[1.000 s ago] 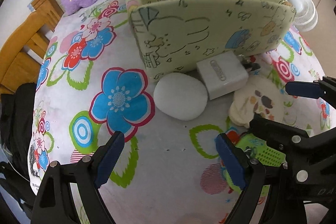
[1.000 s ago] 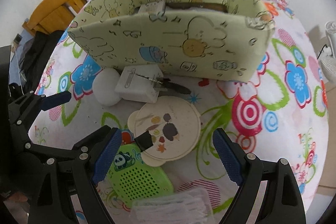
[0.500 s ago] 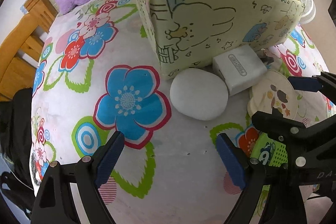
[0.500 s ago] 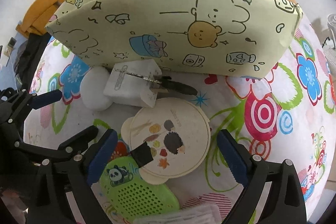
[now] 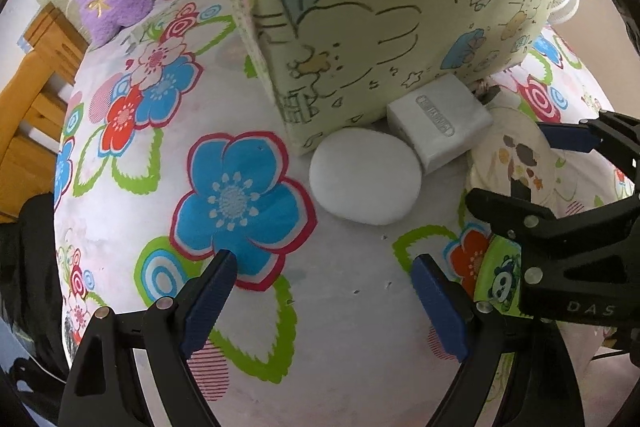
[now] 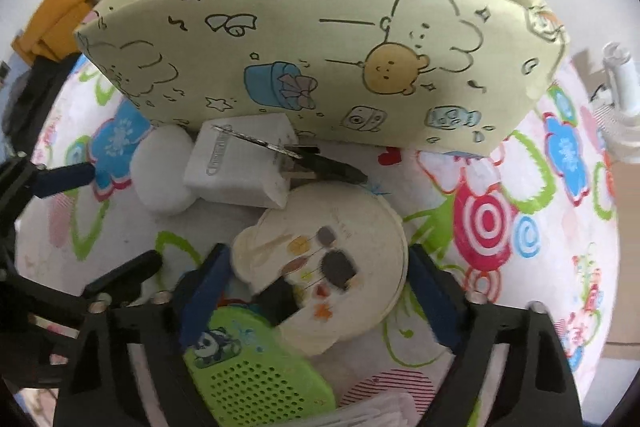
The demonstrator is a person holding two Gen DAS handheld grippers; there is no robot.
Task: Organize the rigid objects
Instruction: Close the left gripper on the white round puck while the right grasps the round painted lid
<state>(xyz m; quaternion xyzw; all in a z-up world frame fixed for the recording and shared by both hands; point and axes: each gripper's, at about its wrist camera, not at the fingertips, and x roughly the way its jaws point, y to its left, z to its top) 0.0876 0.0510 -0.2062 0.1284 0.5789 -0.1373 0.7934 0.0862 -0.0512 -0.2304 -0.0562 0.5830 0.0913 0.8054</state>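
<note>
Right gripper [image 6: 318, 291] closing, fingers [image 6: 204, 293] straddling round cream case [image 6: 344, 247].

**Legible Markings**

We read "PAR" on the inner wall of the yellow cartoon-print storage box [image 5: 400, 39] at the upper centre of the left wrist view; the right wrist view shows "PART" there. We read "DAS" in pale letters on the black body of the right gripper [image 5: 536, 155], lower right of the left wrist view. The embossed plate on the white charger block [image 5: 440, 123] is too blurred to read.

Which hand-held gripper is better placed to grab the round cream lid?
Right. The right hand-held gripper straddles the round cream lid, jaws closing around it. The left hand-held gripper hangs over bare floral tablecloth.
</note>
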